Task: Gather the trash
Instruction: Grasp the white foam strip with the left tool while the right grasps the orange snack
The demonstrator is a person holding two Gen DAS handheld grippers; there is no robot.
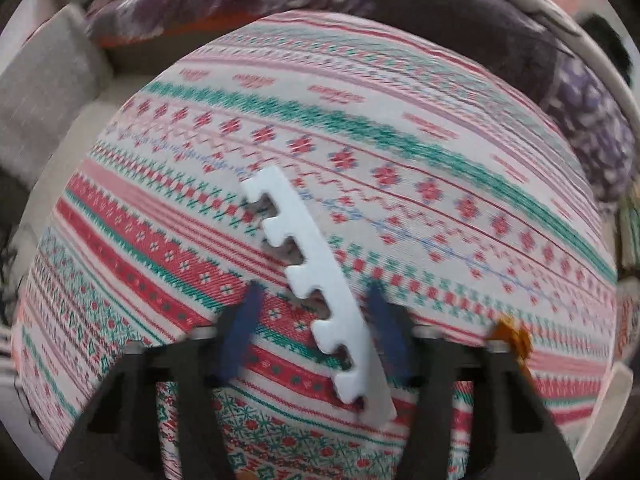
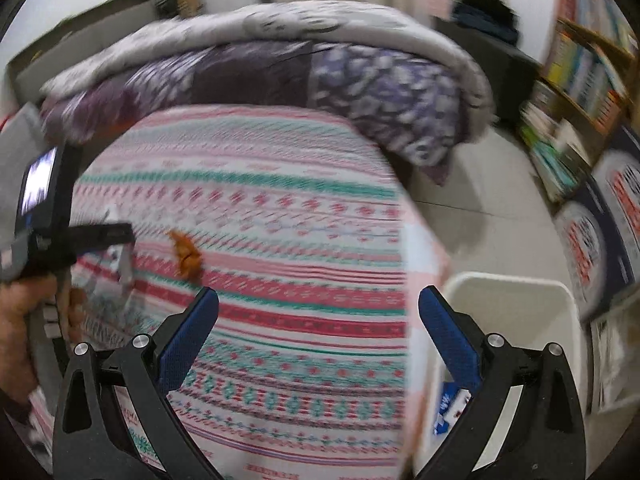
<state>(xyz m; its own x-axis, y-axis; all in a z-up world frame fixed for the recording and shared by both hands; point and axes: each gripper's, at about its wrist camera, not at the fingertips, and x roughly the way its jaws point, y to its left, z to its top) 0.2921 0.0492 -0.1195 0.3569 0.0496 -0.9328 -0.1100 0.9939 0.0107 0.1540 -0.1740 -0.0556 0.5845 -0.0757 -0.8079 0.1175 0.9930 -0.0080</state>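
Observation:
A white toothed foam strip point(image 1: 316, 288) lies on the patterned tablecloth point(image 1: 400, 184). My left gripper point(image 1: 314, 294) is open, its blue pads on either side of the strip's near part, not touching it. An orange-brown scrap point(image 1: 512, 338) lies to the right of it; it also shows in the right wrist view point(image 2: 186, 256). My right gripper point(image 2: 318, 300) is open and empty above the table's right part. A white bin point(image 2: 508, 320) stands on the floor beside the table, with a blue and white wrapper point(image 2: 450, 410) inside. The left gripper point(image 2: 116, 240) shows at far left, blurred.
A purple and grey quilt point(image 2: 280, 68) is heaped behind the table. A bookshelf point(image 2: 580, 80) stands at the right. Blue and white printed bags point(image 2: 600, 224) lie on the floor past the bin. A grey cushion point(image 1: 44, 96) sits left of the table.

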